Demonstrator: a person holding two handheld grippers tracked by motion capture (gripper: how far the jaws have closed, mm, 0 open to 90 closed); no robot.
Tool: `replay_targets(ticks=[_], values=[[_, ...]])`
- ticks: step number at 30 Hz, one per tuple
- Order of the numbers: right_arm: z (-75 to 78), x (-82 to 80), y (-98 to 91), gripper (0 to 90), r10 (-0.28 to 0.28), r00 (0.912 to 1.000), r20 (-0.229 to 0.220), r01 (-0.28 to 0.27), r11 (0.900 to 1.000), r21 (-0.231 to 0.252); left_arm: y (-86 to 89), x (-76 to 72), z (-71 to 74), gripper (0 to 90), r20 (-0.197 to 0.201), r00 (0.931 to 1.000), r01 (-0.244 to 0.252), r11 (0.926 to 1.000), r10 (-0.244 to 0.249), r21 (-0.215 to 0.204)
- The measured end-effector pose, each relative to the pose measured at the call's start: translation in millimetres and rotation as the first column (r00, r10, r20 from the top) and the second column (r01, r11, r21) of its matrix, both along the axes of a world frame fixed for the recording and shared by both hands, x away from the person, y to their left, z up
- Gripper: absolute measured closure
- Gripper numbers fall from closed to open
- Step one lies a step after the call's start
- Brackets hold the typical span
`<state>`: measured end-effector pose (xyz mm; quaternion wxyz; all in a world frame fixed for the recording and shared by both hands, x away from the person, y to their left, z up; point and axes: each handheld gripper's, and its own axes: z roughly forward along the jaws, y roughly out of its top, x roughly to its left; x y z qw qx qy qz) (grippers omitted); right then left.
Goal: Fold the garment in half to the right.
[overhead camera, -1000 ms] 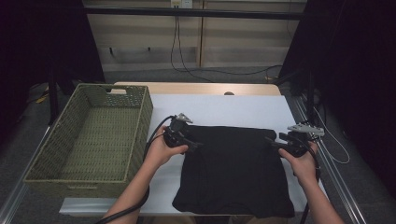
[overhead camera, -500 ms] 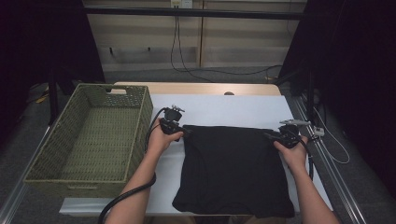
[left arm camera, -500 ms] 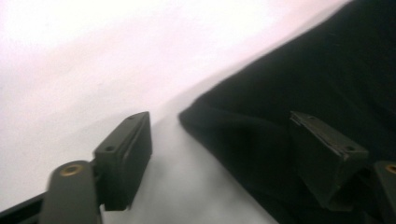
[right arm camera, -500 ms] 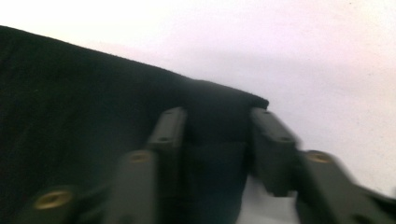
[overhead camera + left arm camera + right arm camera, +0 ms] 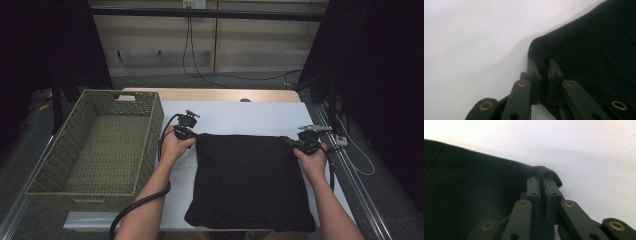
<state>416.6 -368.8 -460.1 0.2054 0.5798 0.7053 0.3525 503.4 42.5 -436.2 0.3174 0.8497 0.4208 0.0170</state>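
From the high view, the left tool (image 5: 191,134) sits at the far left corner of a black cloth (image 5: 250,182) that lies flat on the white tabletop (image 5: 235,117), and the right tool (image 5: 298,145) sits at the cloth's far right corner, so the whole spread of fabric lies between the two tools and reaches back from them toward the person; each tool is gripped by a hand whose forearm comes in from the near edge, and a black cable trails from the left tool down along the forearm; outward of the left tool, well apart from the cloth, stands a green woven basket (image 5: 152,117) on the tabletop's edge. In the left gripper view, the left tool (image 5: 543,65) has just been closing and its jaws now stand clenched on the black cloth (image 5: 596,50), a thin fold of the corner pinched upright between the pads, the rest of the fabric spreading to the right of the jaws and bare white tabletop (image 5: 474,45) to their left and beyond. In the right gripper view, the right tool (image 5: 542,185) has likewise just been closing and is clamped on the black cloth (image 5: 474,185), whose corner humps up over the fingertips, the fabric lying left of the jaws and white tabletop (image 5: 586,152) ahead and to the right
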Motion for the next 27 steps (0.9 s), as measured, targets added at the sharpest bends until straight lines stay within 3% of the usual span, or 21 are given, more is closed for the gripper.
replay_targets(ticks=[5, 11, 12, 13, 14, 15, 18, 19, 20, 22, 25, 27], values=[[8.1, 18.9, -5.0, 85.3, -0.043, 0.9984, 0.036, 0.043, 0.9991, 0.004, 3.5, 15.3, 16.3, 84.0, 0.073, 0.9961, -0.049, 0.9988, 0.049, -0.008], [17.0, 44.9, -2.4, 85.1, -0.059, 0.9967, 0.056, 0.059, 0.9983, -0.003, 4.7, 30.4, 21.6, 83.8, 0.076, 0.9944, -0.073, 0.9974, 0.072, -0.001], [16.4, 55.5, 2.2, 81.3, -0.028, 0.9988, 0.04, 0.028, 0.9996, 0.002, 5.0, 33.2, 20.6, 83.8, 0.069, 0.9947, -0.077, 0.9971, 0.077, -0.003], [16.4, 55.5, 2.2, 81.3, -0.028, 0.9988, 0.04, 0.028, 0.9996, 0.002, 5.0, 33.2, 20.6, 83.8, 0.069, 0.9947, -0.077, 0.9971, 0.077, -0.003], [15.1, 57.6, 6.2, 66.4, -0.033, 0.9983, 0.048, 0.034, 0.9993, -0.017, 4.4, 34.2, 19.5, 83.7, 0.069, 0.9949, -0.074, 0.9973, 0.074, 0.003], [13.9, 57.9, 8.3, 58.3, -0.038, 0.9987, 0.035, 0.039, 0.9991, -0.016, 3.9, 34.9, 18.6, 83.6, 0.066, 0.9952, -0.072, 0.9974, 0.072, 0.002], [14.4, 55.3, 11.0, 54.3, -0.031, 0.999, 0.033, 0.031, 0.9993, -0.022, 3.4, 37.1, 17.3, 83.5, 0.059, 0.9956, -0.072, 0.9974, 0.072, -0.006], [16.8, 50.4, 11.9, 45.1, -0.027, 0.9989, 0.039, 0.028, 0.9992, -0.028, 1.7, 37.4, 16.8, 83.5, 0.06, 0.9958, -0.069, 0.9976, 0.069, -0.001], [18.3, 48.2, 12.2, 42.1, -0.031, 0.9985, 0.045, 0.032, 0.999, -0.032, 1.1, 37.5, 16.7, 83.5, 0.058, 0.9961, -0.066, 0.9978, 0.066, 0.0], [20.8, 45.5, 12.4, 41.2, -0.025, 0.9987, 0.044, 0.026, 0.9993, -0.026, 0.4, 37.4, 16.7, 83.5, 0.056, 0.9961, -0.068, 0.9977, 0.068, -0.001], [33.4, 31.3, 16.2, 31.1, -0.015, 0.9967, 0.079, 0.017, 0.9997, -0.015, 0.2, 37.0, 17.1, 83.4, 0.046, 0.9962, -0.073, 0.9973, 0.074, -0.01], [37.9, 24.2, 20.7, 30.9, 0.004, 0.9966, 0.082, -0.004, 1.0, 0.005, 1.1, 36.8, 17.6, 83.4, 0.045, 0.9961, -0.075, 0.997, 0.076, -0.015]])
